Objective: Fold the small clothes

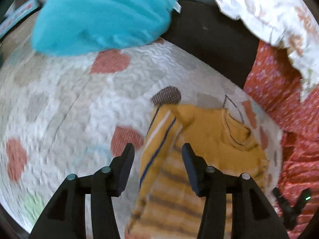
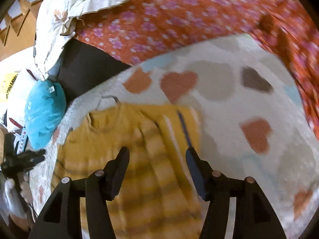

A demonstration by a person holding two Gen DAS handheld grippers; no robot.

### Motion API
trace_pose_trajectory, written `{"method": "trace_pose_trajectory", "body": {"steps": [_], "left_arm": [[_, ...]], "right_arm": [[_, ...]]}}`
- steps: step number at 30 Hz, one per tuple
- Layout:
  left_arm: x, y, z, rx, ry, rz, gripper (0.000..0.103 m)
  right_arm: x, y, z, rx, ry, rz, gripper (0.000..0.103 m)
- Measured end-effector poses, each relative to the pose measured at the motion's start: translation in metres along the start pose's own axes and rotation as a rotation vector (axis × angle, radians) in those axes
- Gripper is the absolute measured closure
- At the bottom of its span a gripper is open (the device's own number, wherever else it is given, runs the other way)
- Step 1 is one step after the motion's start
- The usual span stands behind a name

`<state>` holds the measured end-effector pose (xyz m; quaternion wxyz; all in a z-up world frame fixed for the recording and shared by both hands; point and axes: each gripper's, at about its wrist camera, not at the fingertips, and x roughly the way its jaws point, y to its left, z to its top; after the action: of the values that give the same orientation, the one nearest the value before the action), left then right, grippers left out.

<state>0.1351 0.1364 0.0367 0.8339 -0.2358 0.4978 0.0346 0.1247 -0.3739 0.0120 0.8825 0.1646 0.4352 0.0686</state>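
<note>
1. The yellow sweater (image 1: 199,139) lies spread flat on a white quilt (image 1: 65,103) patterned with hearts; its chest is striped brown and cream, and one sleeve, with a white and a blue stripe, is folded across the body.
2. The left tool (image 1: 158,149) hangs above the sweater with its jaws apart and nothing between them; the sleeve shows through the gap.
3. The right tool (image 2: 157,153) hangs above the sweater's striped front, jaws likewise apart and empty. Both views are blurred.
4. In the right wrist view the left tool shows small at the sweater's left edge, with a hand in a white glove (image 2: 12,191) on its handle.
5. Beyond the sweater's collar a teal cushion (image 1: 103,18) rests on the quilt's far edge, a small white tag on its seam.
6. Beside the cushion, past the quilt, lies a dark surface (image 1: 209,41).
7. An orange blanket with pink flowers (image 2: 179,16) borders the quilt on the sweater's other side, and a white pillow with a leaf print (image 2: 75,10) lies on it.
8. Behind the cushion sits a yellow and white bag (image 2: 10,87); its print reads partly "FAMIL", the rest cut off.
</note>
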Motion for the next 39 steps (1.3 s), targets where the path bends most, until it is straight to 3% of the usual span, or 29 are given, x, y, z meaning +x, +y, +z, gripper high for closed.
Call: {"method": "trace_pose_trajectory", "body": {"steps": [3,6,7,8,9,13,15,19,22,25,31,35,39], "left_arm": [[-0.016,0.008,-0.039,-0.058,-0.028,-0.016,0.046],[-0.014,0.008,-0.069,-0.068,-0.027,-0.003,0.045],[-0.009,0.006,-0.073,-0.048,-0.018,0.023,0.045],[-0.007,0.005,-0.075,-0.029,-0.007,0.049,0.045],[-0.004,0.004,-0.076,-0.006,0.002,0.077,0.045],[-0.010,0.014,-0.071,0.020,-0.023,0.102,0.045],[-0.009,0.018,-0.066,0.020,-0.013,0.097,0.045],[0.002,0.024,-0.065,0.010,0.050,0.077,0.045],[0.019,0.028,-0.071,-0.005,0.139,0.035,0.045],[0.026,0.029,-0.077,0.004,0.172,0.038,0.044],[0.033,0.035,-0.087,-0.015,0.176,0.037,0.036],[0.040,0.040,-0.090,-0.066,0.180,-0.046,0.029],[0.050,0.030,-0.083,-0.077,0.172,-0.205,0.018]], "right_arm": [[-0.009,-0.016,-0.027,0.047,0.015,0.021,0.040],[0.000,-0.011,-0.044,0.037,0.062,0.065,0.041],[0.005,-0.007,-0.048,0.031,0.084,0.074,0.046],[0.014,-0.002,-0.052,0.016,0.124,0.082,0.075],[0.021,0.003,-0.057,-0.006,0.165,0.064,0.097],[0.020,0.000,-0.057,-0.093,0.133,-0.146,0.098],[0.022,-0.015,-0.053,-0.069,0.132,-0.218,0.098],[0.017,-0.025,-0.050,0.003,0.124,-0.213,0.097],[0.001,-0.029,-0.052,0.078,0.078,-0.179,0.073],[-0.018,-0.039,-0.065,0.165,0.034,-0.104,0.054],[-0.036,-0.054,-0.112,0.322,0.038,0.068,0.047],[-0.018,-0.055,-0.136,0.416,0.077,0.203,0.043],[0.004,-0.044,-0.120,0.442,0.021,0.263,0.039]]}}
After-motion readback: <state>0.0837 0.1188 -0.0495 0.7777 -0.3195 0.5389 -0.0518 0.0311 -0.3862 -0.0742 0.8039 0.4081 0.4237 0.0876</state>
